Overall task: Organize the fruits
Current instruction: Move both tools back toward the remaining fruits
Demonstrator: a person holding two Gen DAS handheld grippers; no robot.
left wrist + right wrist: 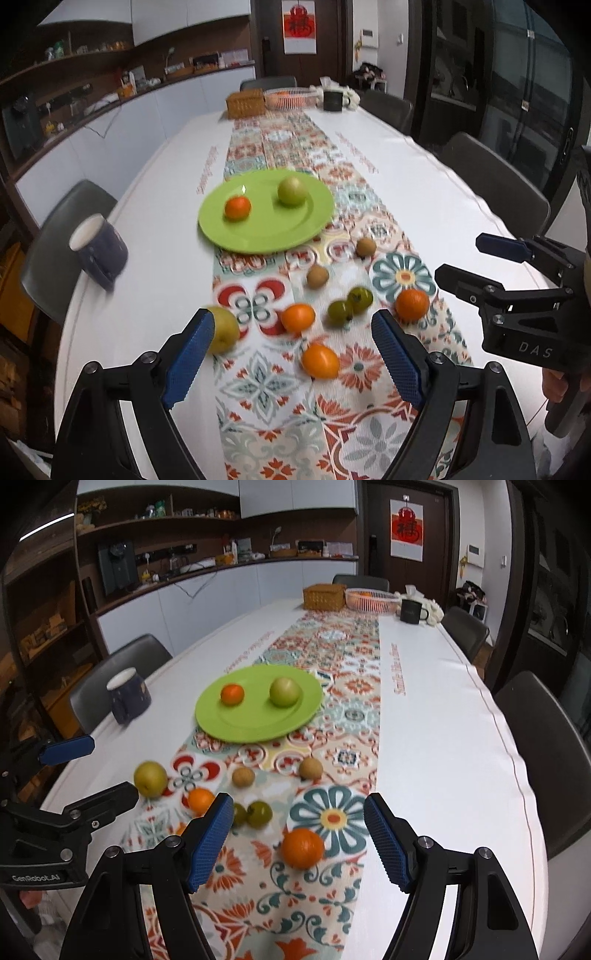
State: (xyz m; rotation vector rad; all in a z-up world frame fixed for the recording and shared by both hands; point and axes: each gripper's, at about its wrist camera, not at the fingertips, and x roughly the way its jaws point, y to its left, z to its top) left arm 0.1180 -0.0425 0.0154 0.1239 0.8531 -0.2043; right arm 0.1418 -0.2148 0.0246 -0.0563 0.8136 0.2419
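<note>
Loose fruit on the runner; both grippers released, nothing grasped.

Risk: the orange (303,848) lies between the right gripper (297,834) fingers and rolls away if nudged; likewise the tangerine (320,361) under the left gripper (293,354). A fruit dropped carelessly onto the green plate (258,236), which carries two already, scatters them across the worktop (424,192).

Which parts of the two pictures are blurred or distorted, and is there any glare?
Left wrist view: the blue mug is smeared by motion blur, the green plate is soft with a small glare spot, and the table edges bow from the fisheye. Right wrist view: the fruits are slightly soft, the near orange included, and dark vignetting fills the corners.
</note>
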